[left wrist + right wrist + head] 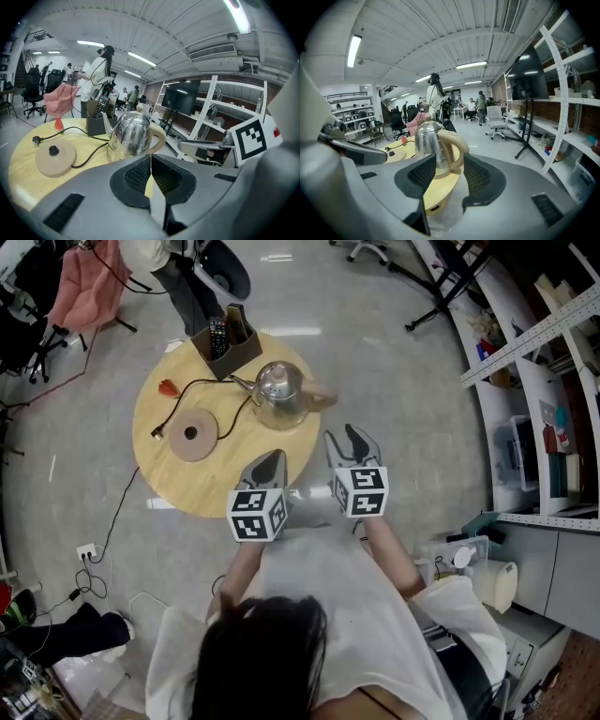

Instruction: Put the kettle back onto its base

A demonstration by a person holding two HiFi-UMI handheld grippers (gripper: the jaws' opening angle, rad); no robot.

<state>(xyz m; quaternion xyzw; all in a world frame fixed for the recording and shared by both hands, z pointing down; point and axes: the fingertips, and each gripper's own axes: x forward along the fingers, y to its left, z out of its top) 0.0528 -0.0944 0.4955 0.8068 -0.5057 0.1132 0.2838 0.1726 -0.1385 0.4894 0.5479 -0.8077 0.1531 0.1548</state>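
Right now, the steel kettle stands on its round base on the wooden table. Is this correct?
Not quite. The head view shows the kettle standing on the wooden table beside its round base, not on it.

you have bare bench (202,488) in front of the kettle (279,395); its base (193,435) lies clear to its left, only the cord (234,418) between them.

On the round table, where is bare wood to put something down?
The near part of the table is bare, from the base and the kettle to the near rim. The far part is crowded: the holder, the cable and a small red thing.
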